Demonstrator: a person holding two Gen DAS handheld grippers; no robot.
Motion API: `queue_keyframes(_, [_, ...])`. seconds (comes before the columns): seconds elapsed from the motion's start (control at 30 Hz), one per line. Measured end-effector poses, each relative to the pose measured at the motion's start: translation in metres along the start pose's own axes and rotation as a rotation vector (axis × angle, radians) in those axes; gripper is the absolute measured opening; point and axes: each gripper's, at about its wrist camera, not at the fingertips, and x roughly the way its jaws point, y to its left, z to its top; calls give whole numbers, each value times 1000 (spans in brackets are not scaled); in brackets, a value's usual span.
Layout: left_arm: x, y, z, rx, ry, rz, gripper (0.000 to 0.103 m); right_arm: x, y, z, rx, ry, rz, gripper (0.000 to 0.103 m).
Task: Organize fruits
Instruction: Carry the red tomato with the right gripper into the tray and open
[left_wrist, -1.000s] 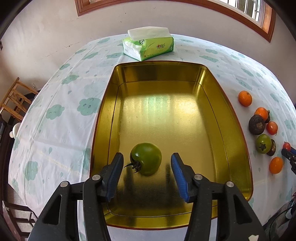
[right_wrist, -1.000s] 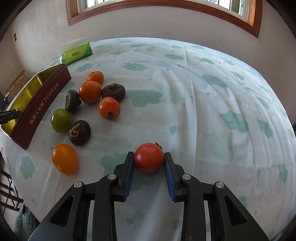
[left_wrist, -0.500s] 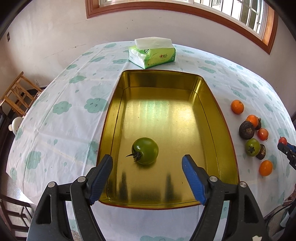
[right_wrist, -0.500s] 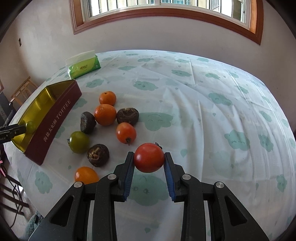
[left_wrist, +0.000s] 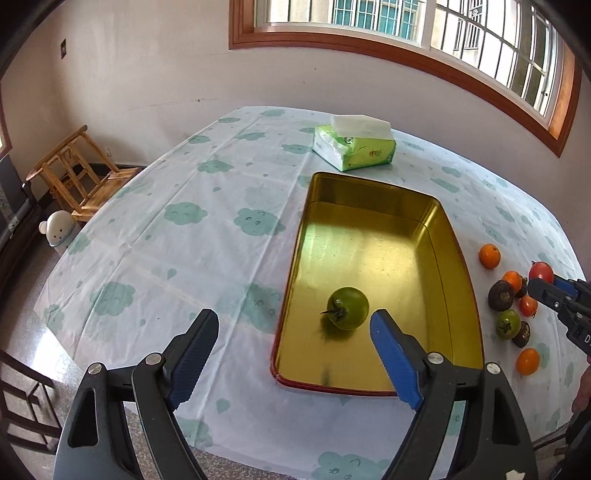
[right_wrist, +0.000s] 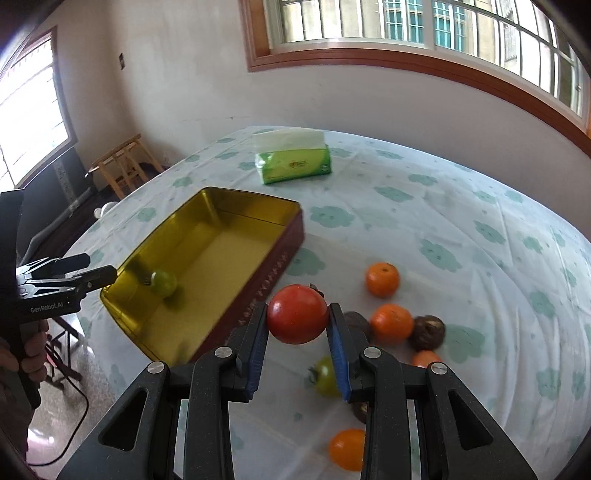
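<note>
A gold tin tray (left_wrist: 454, 236) with red sides lies on the cloud-print tablecloth; it also shows in the right wrist view (right_wrist: 221, 214). A green tomato (left_wrist: 348, 308) lies inside it near the front. My left gripper (left_wrist: 291, 350) is open and empty, raised above the tray's near left corner. My right gripper (right_wrist: 297, 339) is shut on a red tomato (right_wrist: 297, 314) and holds it in the air to the right of the tray. Oranges (right_wrist: 382, 279), a green tomato (right_wrist: 325, 376) and dark brown fruits (right_wrist: 428, 332) lie on the cloth below it.
A green tissue pack (left_wrist: 354, 147) lies behind the tray. A wooden stool (left_wrist: 74, 166) and a small white bin (left_wrist: 59, 229) stand on the floor left of the table. A wall with a window is behind.
My left gripper has opened wide and pulled up and back to the left from the green tomato. My right gripper has lifted the red tomato and swung it left, closer to the tray.
</note>
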Motion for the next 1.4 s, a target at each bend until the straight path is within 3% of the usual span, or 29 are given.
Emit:
queue_keyframes(0.3, [4, 36, -12, -86, 29, 82, 83, 49, 64, 25, -123, 53, 77, 33])
queue_keyframes(0.5, [6, 48, -18, -110, 39, 113, 83, 80, 88, 32, -164, 103, 84, 33])
queue_keyframes(0.8, [13, 50, -22, -104, 58, 121, 83, 114, 95, 32, -176, 177, 57, 33])
queue_keyframes(1.4, [15, 51, -29, -91, 78, 125, 83, 130, 104, 23, -222, 219, 27, 36])
